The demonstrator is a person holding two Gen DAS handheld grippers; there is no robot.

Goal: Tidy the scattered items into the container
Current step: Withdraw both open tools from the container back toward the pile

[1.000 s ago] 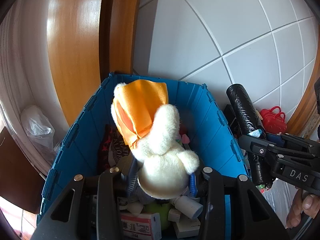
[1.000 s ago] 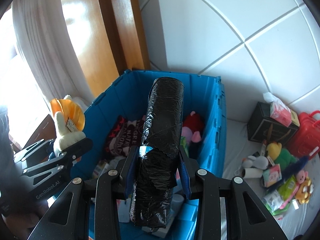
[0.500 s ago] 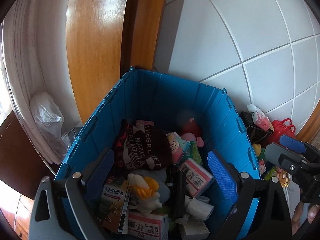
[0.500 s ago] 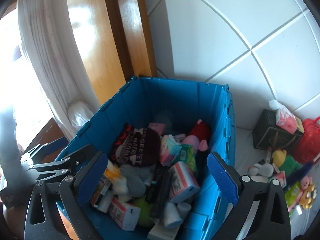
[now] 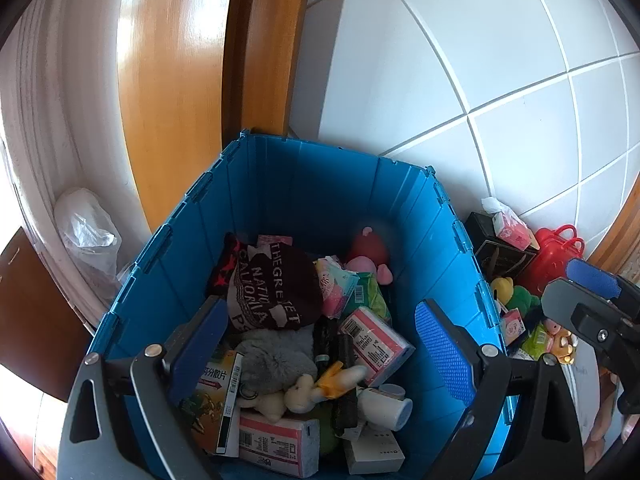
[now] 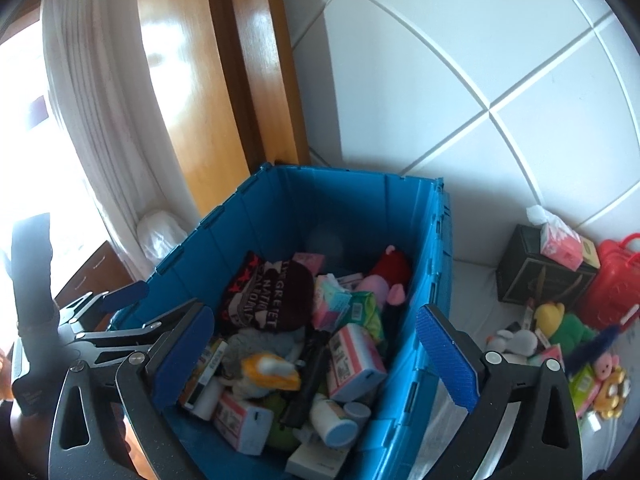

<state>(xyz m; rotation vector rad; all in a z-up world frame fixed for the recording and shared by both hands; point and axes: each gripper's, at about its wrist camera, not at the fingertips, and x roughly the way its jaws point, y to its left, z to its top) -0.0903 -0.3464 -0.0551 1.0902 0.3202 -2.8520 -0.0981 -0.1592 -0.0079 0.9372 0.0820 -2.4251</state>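
Hovering over the blue crate (image 5: 320, 184), both grippers' jaws gape wide, empty.

White tiled wall (image 6: 460, 80) with pale grout lines fills the upper right. A glossy wooden door frame (image 5: 176, 80) rises at upper centre, catching a bright sheen. At left hangs a white curtain (image 6: 92, 100), daylight glaring behind it. Dark brown furniture (image 5: 28, 320) sits lower left.
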